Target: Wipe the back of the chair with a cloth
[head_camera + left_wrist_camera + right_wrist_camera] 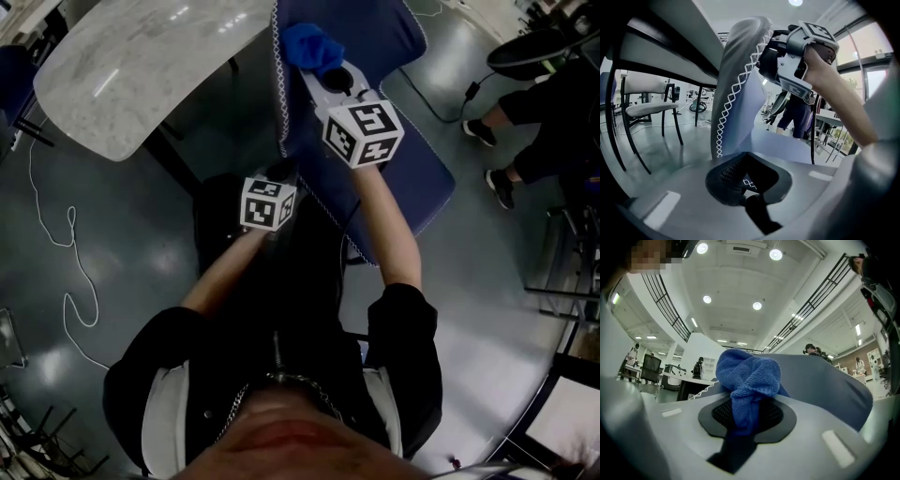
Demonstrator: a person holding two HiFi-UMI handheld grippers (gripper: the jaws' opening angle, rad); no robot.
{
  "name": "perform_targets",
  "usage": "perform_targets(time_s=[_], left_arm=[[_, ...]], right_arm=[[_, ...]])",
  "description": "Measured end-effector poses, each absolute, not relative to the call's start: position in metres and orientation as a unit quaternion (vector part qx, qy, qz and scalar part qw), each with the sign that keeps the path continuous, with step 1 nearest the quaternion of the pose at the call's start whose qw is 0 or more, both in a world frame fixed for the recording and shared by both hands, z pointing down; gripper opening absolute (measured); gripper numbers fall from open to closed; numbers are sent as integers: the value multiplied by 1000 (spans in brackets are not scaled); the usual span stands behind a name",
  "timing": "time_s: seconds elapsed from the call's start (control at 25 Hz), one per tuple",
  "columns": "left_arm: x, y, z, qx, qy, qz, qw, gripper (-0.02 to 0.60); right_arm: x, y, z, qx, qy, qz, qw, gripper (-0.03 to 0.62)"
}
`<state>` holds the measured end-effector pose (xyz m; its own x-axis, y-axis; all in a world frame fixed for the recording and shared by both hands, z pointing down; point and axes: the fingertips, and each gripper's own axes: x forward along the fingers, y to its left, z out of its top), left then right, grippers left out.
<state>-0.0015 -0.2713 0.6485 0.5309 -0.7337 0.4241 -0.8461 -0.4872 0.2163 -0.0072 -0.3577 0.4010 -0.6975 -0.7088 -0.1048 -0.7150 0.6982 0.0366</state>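
Observation:
The blue chair, its back [292,103] edged with white zigzag stitching, stands in front of me, and its seat [427,178] lies to the right. A bunched blue cloth [314,47] rests against the top of the back, with my right gripper [330,70] shut on it. In the right gripper view the cloth [747,376] fills the jaws, and the chair back [825,380] lies just behind. My left gripper [281,173] is lower down, shut on the back's stitched edge [740,70]; the stitching runs in between the pads [747,180].
A pale marble-look table [141,66] stands left of the chair. A white cable [70,272] snakes over the grey floor. A seated person's feet [497,159] are at the right, near black railings. Another chair [647,108] stands beyond the table.

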Motion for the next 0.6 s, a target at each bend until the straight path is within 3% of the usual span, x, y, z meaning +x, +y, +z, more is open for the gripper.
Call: perform_targets(time_s=[0.6], left_arm=[[-4, -271, 654, 849, -465, 137, 209, 2]], right_arm=[[-3, -332, 476, -376, 927, 7, -3, 93]])
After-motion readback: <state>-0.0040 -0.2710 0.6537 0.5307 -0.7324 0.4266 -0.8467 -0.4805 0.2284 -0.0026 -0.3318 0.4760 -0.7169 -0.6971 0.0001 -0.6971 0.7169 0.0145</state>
